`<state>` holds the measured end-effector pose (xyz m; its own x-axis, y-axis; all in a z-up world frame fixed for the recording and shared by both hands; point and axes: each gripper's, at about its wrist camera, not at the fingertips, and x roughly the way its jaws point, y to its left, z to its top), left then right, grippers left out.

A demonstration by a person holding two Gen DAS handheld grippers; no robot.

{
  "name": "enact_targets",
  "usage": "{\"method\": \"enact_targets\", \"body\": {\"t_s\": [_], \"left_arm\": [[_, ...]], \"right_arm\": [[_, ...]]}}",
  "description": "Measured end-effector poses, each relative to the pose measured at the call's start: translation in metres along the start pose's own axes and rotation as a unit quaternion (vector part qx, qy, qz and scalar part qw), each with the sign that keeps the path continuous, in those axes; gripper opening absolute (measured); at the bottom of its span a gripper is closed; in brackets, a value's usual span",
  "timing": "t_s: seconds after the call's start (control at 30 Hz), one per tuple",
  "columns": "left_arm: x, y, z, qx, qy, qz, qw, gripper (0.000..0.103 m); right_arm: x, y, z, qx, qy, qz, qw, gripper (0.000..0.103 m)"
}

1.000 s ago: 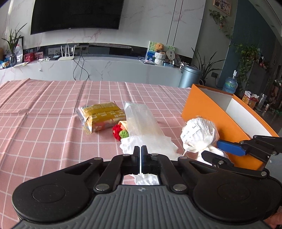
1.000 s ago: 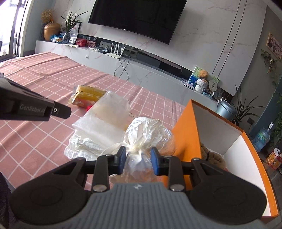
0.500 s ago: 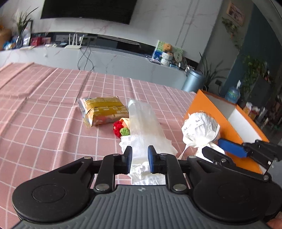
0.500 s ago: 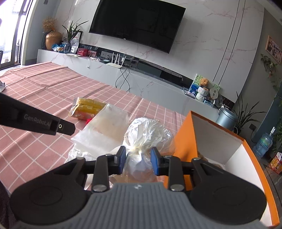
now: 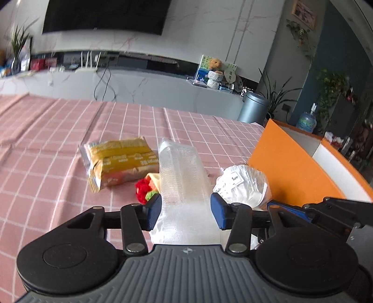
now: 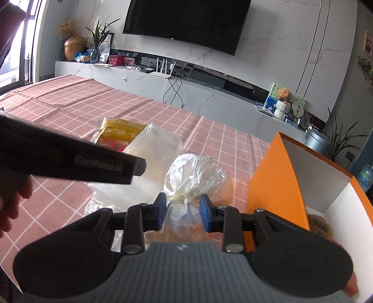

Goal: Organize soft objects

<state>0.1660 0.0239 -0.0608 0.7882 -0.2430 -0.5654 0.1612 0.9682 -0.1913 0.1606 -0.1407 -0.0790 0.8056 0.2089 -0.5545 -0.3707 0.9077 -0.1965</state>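
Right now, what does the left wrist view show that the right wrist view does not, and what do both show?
Only the left wrist view shows the red and green knitted toy and the open left gripper around the long clear bag. Only the right wrist view shows the brown item inside the orange box. Both show the yellow snack pack and the tied white bag.

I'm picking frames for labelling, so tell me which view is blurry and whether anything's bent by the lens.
Left wrist view: smeared by motion, so the print on the yellow snack packet is unreadable. Right wrist view: background sharp, but the dark gripper body crossing at left is blurred. Both views: fisheye curves the black wall television and the room's edges.
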Motion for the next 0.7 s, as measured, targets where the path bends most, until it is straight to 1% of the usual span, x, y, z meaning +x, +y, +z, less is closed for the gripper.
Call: {"method": "enact_targets", "body": {"t_s": [0.03, 0.07, 0.13, 0.2, 0.23, 0.27, 0.3, 0.33, 0.37, 0.4, 0.43, 0.47, 0.53, 0.57, 0.67, 0.7], "left_arm": [[0.001, -0.004, -0.001, 0.013, -0.001, -0.002, 0.9999, 0.036], [0.001, -0.008, -0.002, 0.023, -0.001, -0.004, 0.9997, 0.033], [0.002, -0.015, -0.005, 0.033, -0.001, -0.009, 0.9994, 0.031], [0.007, -0.019, -0.006, 0.036, 0.010, -0.009, 0.9992, 0.031], [0.008, -0.020, -0.006, 0.036, 0.012, 0.007, 0.9992, 0.031], [0.008, -0.020, -0.006, 0.037, 0.005, 0.029, 0.9989, 0.031], [0.006, -0.019, -0.006, 0.037, -0.006, 0.039, 0.9985, 0.033], [0.003, -0.017, -0.004, 0.038, -0.014, 0.047, 0.9981, 0.044], [0.002, -0.016, -0.003, 0.037, -0.014, 0.053, 0.9978, 0.053], [0.003, -0.015, -0.002, 0.031, -0.009, 0.053, 0.9981, 0.065], [0.004, -0.012, -0.001, 0.021, -0.003, 0.047, 0.9986, 0.065], [0.007, -0.009, 0.000, 0.009, 0.005, 0.043, 0.9990, 0.063], [0.009, -0.009, 0.000, 0.005, 0.010, 0.036, 0.9993, 0.060], [0.009, -0.012, 0.001, 0.012, 0.008, 0.036, 0.9993, 0.058], [0.010, -0.024, 0.002, 0.032, 0.009, 0.013, 0.9994, 0.053], [0.012, -0.028, 0.001, 0.036, 0.012, 0.011, 0.9992, 0.047]], "right_arm": [[0.001, 0.000, 0.000, 0.004, 0.002, 0.002, 1.000, 0.031], [0.001, -0.002, 0.000, 0.009, 0.003, 0.005, 1.000, 0.031], [0.002, -0.005, 0.000, 0.020, 0.006, 0.011, 1.000, 0.031], [0.002, -0.010, -0.001, 0.031, 0.008, 0.016, 0.999, 0.032], [0.003, -0.011, -0.001, 0.036, 0.011, 0.017, 0.999, 0.032], [0.003, -0.012, -0.002, 0.038, 0.012, 0.016, 0.999, 0.033], [0.003, -0.014, -0.003, 0.042, 0.014, 0.016, 0.999, 0.033], [0.003, -0.015, -0.004, 0.046, 0.015, 0.017, 0.999, 0.033], [0.003, -0.015, -0.005, 0.049, 0.015, 0.018, 0.999, 0.033], [0.003, -0.015, -0.005, 0.052, 0.015, 0.018, 0.998, 0.033], [0.003, -0.015, -0.005, 0.054, 0.015, 0.018, 0.998, 0.033], [0.004, -0.015, -0.005, 0.055, 0.015, 0.018, 0.998, 0.033], [0.003, -0.015, -0.005, 0.054, 0.014, 0.017, 0.998, 0.033], [0.003, -0.015, -0.005, 0.054, 0.014, 0.018, 0.998, 0.033], [0.003, -0.015, -0.006, 0.054, 0.012, 0.020, 0.998, 0.033], [0.002, -0.016, -0.006, 0.056, 0.011, 0.021, 0.998, 0.033]]}}
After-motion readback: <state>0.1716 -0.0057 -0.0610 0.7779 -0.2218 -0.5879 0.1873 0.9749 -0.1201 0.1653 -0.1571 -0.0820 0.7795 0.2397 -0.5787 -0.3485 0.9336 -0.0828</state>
